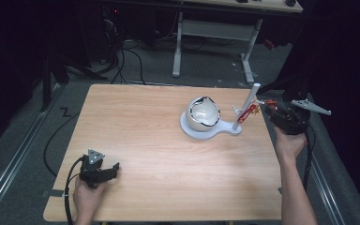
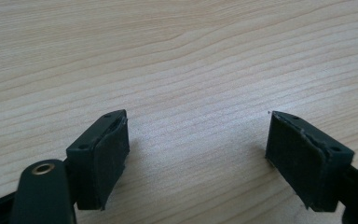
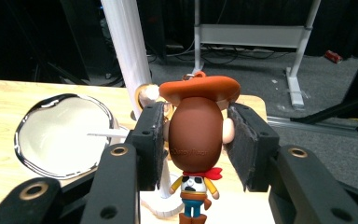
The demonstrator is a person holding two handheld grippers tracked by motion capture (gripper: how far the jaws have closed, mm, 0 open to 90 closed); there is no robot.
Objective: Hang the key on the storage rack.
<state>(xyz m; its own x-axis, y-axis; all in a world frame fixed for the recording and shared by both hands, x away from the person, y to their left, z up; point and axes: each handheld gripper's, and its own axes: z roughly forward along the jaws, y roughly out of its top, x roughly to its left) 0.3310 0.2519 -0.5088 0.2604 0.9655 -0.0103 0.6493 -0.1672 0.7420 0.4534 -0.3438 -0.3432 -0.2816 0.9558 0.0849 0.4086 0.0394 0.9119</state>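
One cowboy figurine (image 3: 196, 140), centre frame, pinched at the head by the right gripper (image 3: 196, 144) beside a white post (image 3: 126, 51), probably for hanging. Left gripper (image 2: 196, 158), jaws spread, rests idle on the table (image 2: 177, 56), lower left.

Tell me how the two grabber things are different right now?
The left gripper sits low on the light wooden table with jaws wide apart and nothing between them. The right gripper is raised by the white pole, jaws closed on a cowboy figurine's brown head. Both are black, hand-held.
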